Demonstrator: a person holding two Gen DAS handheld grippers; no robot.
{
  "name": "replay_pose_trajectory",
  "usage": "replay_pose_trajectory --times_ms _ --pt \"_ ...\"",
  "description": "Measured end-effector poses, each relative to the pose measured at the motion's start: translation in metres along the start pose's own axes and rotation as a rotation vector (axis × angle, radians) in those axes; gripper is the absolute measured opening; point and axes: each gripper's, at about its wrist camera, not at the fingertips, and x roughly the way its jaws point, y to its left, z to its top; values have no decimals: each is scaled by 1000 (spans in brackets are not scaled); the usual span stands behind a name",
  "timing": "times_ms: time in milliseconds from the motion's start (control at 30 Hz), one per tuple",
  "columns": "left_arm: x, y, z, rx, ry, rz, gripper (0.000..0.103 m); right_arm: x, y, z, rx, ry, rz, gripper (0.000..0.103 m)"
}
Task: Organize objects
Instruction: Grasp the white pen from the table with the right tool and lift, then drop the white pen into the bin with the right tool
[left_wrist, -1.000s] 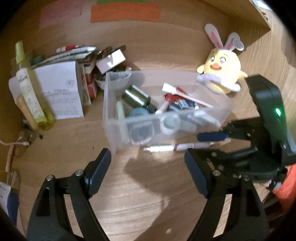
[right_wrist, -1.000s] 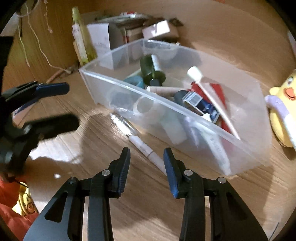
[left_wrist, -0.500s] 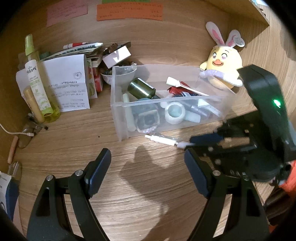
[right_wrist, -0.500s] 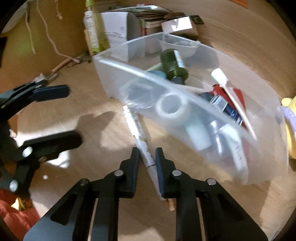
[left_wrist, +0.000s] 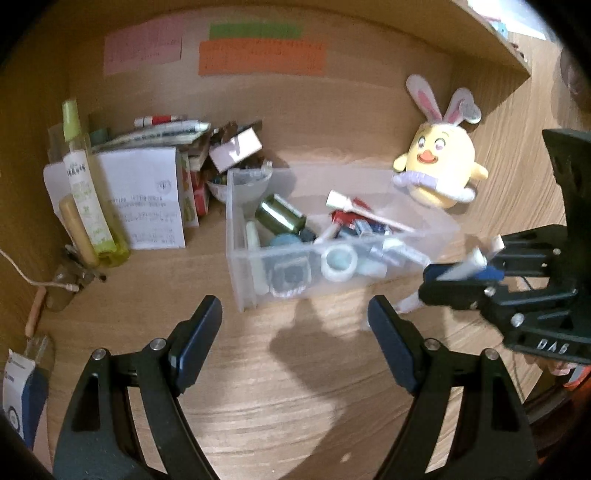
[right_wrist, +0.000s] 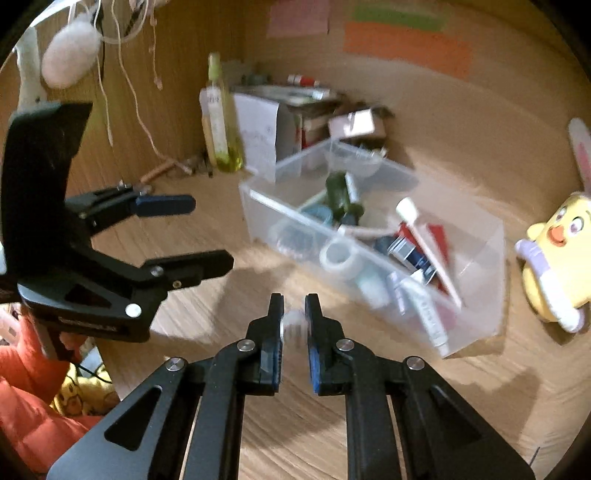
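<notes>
With its jaws clamped on the white pen, the right gripper holds it off the desk, right of the clear bin; left gripper gapes wide.

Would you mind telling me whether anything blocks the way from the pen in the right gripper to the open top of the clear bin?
Nothing visible does. The right gripper holds the white pen lifted beside the clear bin, whose top is open. The left gripper sits open in front, off that path.
</notes>
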Motion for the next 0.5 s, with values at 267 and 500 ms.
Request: replay_pose_trajectory --times_ms 267,500 --pt "-3 -9 26 5 -59 3 82 -22 -27 35 50 -121 -64 10" --pt "5 -12 41 1 -72 -16 83 -23 -53 65 62 -145 -213 10"
